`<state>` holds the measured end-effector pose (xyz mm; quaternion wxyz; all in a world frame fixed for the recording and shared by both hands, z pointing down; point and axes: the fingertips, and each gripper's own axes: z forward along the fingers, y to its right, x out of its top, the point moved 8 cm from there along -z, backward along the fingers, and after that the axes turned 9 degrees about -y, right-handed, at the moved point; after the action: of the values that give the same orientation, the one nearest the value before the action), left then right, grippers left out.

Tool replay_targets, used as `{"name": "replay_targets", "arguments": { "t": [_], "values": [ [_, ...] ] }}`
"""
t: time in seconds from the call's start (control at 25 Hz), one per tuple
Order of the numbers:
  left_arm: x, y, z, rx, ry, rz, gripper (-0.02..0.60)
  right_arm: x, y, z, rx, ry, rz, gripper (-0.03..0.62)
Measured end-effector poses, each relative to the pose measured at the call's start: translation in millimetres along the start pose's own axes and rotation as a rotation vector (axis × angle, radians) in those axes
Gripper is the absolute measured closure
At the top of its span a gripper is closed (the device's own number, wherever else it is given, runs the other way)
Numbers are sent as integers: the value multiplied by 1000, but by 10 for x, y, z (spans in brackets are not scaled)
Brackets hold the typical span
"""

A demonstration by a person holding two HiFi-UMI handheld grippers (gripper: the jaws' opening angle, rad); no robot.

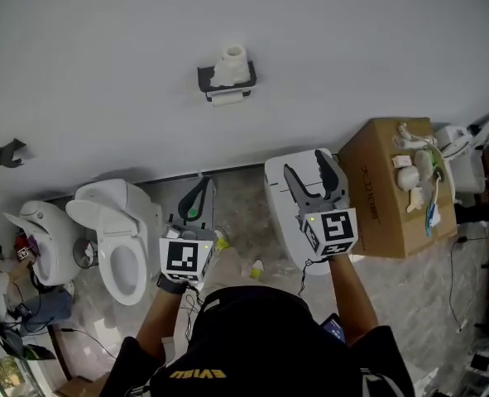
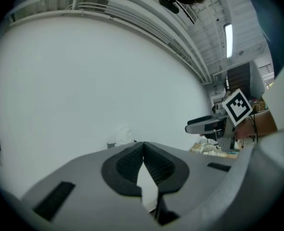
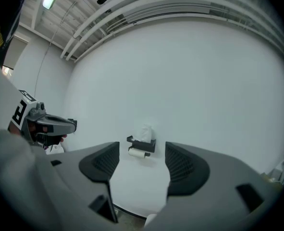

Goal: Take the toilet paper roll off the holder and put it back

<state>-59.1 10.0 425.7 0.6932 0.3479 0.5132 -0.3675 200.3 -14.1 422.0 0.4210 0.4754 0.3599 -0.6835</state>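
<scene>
Bright, even light fills every view; a ceiling strip lamp point(image 2: 228, 40), up and right of the left fingers point(image 2: 126, 165), blows out white. Both gripper views bow and blacken at corners; near fingers look soft.

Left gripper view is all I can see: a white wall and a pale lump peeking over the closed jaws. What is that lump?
Observer: A black holder, with a toilet paper roll hanging beneath it.
Operator: Is the other gripper carrying anything?
Observer: No. The right gripper has its jaws apart and empty, and it is well short of the holder.
Operator: What's down below me?
Observer: A white toilet with its lid up, to the left of the left gripper.
</scene>
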Motion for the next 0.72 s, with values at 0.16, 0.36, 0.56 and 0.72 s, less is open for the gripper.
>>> {"name": "replay_targets", "arguments": {
  "t": [0.16, 0.36, 0.56, 0.72],
  "values": [
    [-1, 135, -163, 3, -7, 5, 571, 25, -28, -208, 0, 24, 23, 299],
    [-23, 120, -254, -13, -29, 19, 571, 87, -128, -299, -7, 38, 53, 306],
    [-25, -143, -229, -20, -20, 14, 571, 187, -244, -232, -40, 41, 71, 310],
    [8, -400, -200, -33, 1, 13, 571, 263, -339, -124, -76, 39, 76, 312]
  ]
}}
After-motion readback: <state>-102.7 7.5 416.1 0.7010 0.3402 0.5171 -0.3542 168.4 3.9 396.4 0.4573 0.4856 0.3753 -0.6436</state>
